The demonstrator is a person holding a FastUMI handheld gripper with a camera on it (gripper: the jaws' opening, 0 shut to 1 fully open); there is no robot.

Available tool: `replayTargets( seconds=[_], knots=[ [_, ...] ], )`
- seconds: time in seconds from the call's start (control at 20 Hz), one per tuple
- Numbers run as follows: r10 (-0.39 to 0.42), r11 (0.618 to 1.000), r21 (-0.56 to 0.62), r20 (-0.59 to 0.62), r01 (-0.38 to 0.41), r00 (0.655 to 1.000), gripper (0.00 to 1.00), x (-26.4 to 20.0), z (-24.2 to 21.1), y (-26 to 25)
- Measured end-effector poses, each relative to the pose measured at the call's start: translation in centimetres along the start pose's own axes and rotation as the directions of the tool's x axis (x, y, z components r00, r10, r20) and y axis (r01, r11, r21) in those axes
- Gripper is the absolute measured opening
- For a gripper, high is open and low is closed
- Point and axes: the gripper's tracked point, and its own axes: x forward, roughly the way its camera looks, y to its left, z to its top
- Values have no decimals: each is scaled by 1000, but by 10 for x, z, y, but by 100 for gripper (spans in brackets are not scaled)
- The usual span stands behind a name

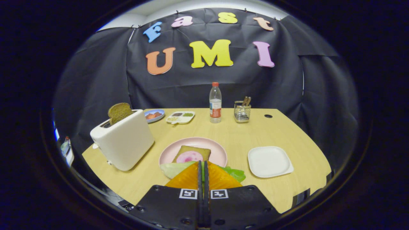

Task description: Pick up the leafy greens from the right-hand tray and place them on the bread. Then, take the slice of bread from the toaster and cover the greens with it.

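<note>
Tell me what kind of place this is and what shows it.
Probably a staged kitchen-table setup inside a recording booth. A white toaster holding a brown bread slice stands on a pale wooden table, black cloth walls hang behind, and the gripper is shut on leafy greens near a pink plate.

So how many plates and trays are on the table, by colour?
Pink plate: 1
Blue plate: 1
White tray: 1
White divided tray: 1
Total: 4
The tongs are shut on the greens.
</note>
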Motion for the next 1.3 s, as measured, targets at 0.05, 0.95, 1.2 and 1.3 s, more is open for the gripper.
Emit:
replayTargets(
  seconds=[0.05,0.95,1.2,1.3],
  knots=[
    [-5,1000,-2,13,5,1000,1,8,11,1],
    [2,999,-51,-183,-12,983,0,109,-38,50],
    [-6,999,-45,-216,-4,976,0,103,-51,48],
    [-32,998,-64,-225,18,974,6,100,-52,42]
  ],
)
